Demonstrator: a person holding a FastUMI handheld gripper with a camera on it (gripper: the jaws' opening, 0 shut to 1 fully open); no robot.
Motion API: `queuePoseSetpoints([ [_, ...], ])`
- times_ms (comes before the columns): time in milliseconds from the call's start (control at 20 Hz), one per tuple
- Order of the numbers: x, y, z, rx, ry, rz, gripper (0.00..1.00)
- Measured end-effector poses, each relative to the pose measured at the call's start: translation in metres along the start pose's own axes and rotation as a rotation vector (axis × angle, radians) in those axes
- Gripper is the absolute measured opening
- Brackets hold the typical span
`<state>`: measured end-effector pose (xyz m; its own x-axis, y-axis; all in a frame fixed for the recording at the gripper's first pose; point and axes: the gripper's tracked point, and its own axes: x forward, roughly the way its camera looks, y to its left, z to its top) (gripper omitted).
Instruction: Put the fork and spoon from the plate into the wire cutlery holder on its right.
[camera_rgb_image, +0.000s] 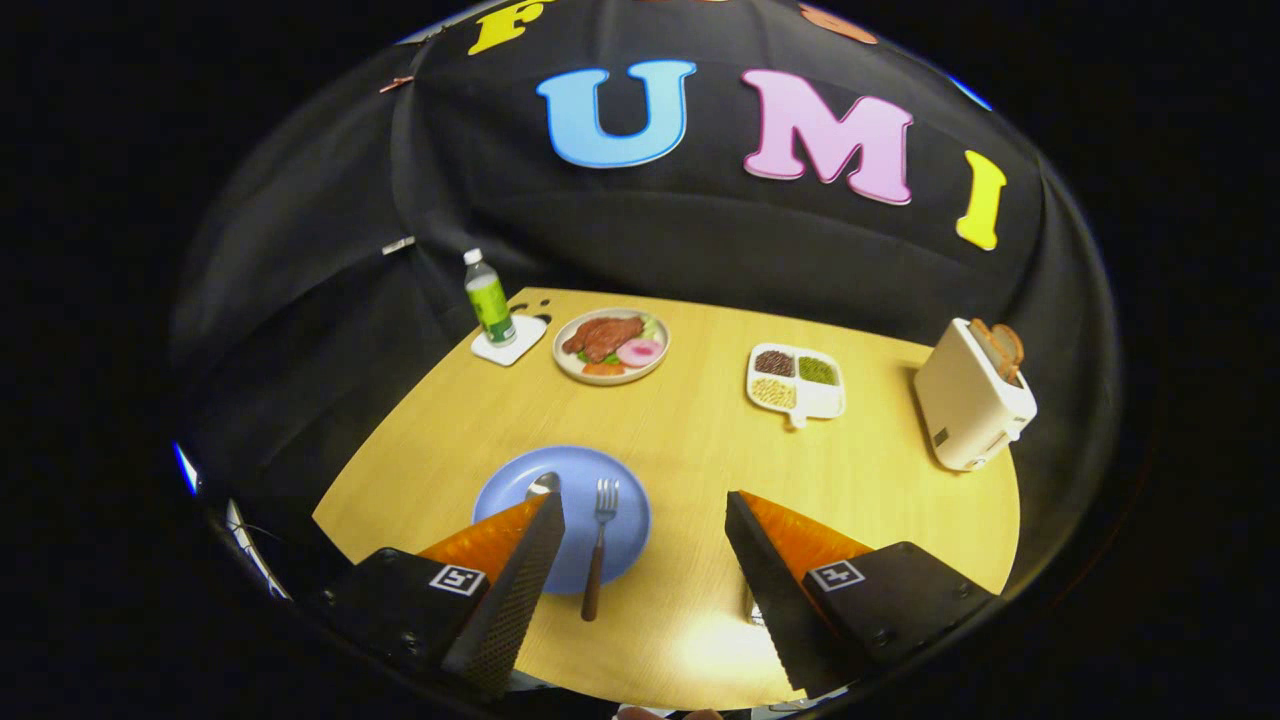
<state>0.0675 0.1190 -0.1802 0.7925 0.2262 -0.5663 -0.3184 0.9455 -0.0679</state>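
On the wooden bench (700, 450), just ahead of the gripper (645, 510), lies a blue plate (580, 480). The gripper's 2 fingers stand wide apart and hold nothing; bare bench shows in the gap between them. The left finger's tip overlaps the near left part of the plate. A fork (598, 545) with a brown handle lies on the plate's right half, tines pointing away from the gripper, the handle end reaching past the plate's near rim onto the bench. It sits between the fingers, closer to the left one, and touches neither. The spoon (543, 485) shows as a shiny bowl just beyond the left fingertip; the rest of it is hidden behind that finger. Beside the right finger, low against its inner edge, a small patch of pale wirework (756, 610) peeks out; I cannot tell whether it is the holder.

Farther back on the bench, well apart from the plate, stand 4 things in a loose row. A bottle (489, 298) with a green label stands upright on a white coaster (508, 343). Next to it is a dish of meat and vegetables (611, 345). Then a white tray (795, 382) with 4 compartments, 3 of them filled with beans or grains. At the far right a white toaster (972, 410) holds a slice of toast (1001, 348) sticking up from its slot.
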Motion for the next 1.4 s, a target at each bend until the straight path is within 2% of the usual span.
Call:
queuePoseSetpoints([
  [350,0.059,0.031,-0.053,-0.049,0.199,0.097,1.00],
  [700,0.096,0.037,-0.090,-0.130,0.305,0.092,0.98],
  [750,0.100,0.037,-0.096,-0.146,0.321,0.090,0.89],
  [850,0.105,0.039,-0.104,-0.149,0.354,0.088,0.77],
  [1050,0.116,0.035,-0.117,-0.119,0.423,0.062,0.65],
  [1100,0.117,0.033,-0.120,-0.125,0.436,0.052,0.57],
  [1200,0.119,0.034,-0.123,-0.123,0.461,0.049,0.33],
  [1400,0.124,0.034,-0.129,-0.103,0.505,0.046,0.24],
])
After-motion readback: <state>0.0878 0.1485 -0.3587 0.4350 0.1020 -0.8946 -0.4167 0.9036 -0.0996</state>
